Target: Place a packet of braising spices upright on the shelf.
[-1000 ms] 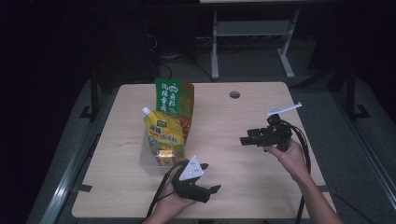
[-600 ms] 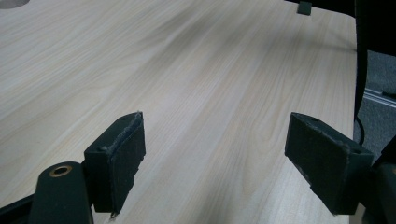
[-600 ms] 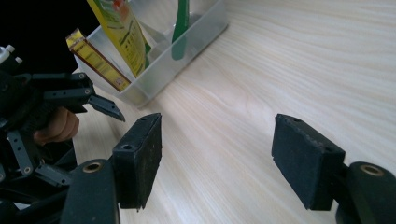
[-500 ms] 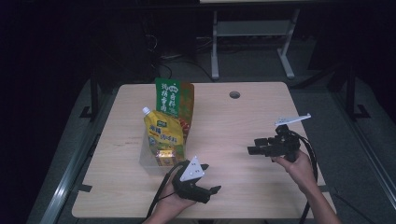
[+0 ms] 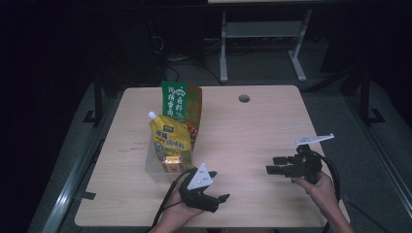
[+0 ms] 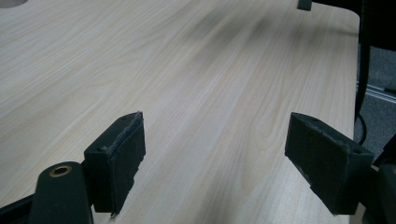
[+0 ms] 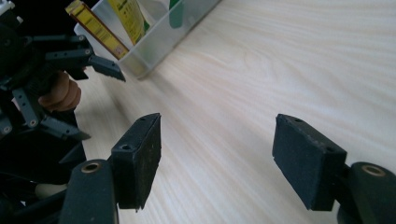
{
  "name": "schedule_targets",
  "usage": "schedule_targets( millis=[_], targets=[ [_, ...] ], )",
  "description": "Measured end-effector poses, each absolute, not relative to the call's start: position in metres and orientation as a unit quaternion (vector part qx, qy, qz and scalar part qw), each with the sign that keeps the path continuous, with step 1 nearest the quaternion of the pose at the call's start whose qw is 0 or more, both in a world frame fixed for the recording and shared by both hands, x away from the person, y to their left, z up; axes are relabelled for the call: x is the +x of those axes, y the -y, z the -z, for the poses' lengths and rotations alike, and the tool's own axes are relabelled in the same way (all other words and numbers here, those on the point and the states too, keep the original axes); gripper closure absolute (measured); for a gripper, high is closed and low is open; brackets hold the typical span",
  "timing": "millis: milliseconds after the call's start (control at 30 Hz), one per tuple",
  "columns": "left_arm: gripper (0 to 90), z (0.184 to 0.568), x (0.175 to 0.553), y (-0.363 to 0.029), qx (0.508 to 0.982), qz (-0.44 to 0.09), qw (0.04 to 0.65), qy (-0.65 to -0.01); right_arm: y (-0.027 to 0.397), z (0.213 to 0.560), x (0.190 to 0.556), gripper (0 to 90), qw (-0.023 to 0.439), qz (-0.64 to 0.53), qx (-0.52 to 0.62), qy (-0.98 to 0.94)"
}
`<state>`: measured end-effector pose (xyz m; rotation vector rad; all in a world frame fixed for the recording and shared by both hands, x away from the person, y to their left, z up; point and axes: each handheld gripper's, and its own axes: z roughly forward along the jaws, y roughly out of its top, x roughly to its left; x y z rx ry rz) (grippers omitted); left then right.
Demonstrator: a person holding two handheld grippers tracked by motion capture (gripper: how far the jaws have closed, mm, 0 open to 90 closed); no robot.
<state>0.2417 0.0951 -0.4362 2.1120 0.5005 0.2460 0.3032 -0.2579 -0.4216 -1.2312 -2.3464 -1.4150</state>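
Nearest the two grippers we saw a clear plastic bin, rectangular and thin-walled, standing on the left half of the surface. It held three packages that we could count. The first was a glossy yellow pouch with a white screw cap, leaning upright. The second was a tall green and orange bag with white lettering, standing behind the pouch. The third was a small yellow box at the front of the bin. In the right gripper view the bin's translucent wall showed the yellow packs through it.

The surface was pale wood-grain laminate, rectangular with rounded corners, and had one round cable hole near its far edge.

Just in front of the bin, the left gripper lay low in the person's left hand, with a grey three-cornered plate on top. Its two fingers, black blocks faced with worn foam pads, stood wide apart with nothing between them, over bare wood.

Well apart to the right, the right gripper pointed left toward the bin, held in the right hand. Its two fingers also gaped wide and empty.
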Motion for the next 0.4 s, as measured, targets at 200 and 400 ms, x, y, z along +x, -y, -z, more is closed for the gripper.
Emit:
schedule_targets(
  millis=[200,400],
  targets=[
    [19.5,0.437,0.241,-0.093,0.858,-0.097,0.461,-0.204,0.268,0.426,0.291,30.9,0.066,0.473,-0.415,0.774],
    [19.3,0.435,0.240,-0.093,0.857,-0.091,0.466,-0.203,0.276,0.429,0.277,28.7,0.054,0.481,-0.420,0.768]
  ],
)
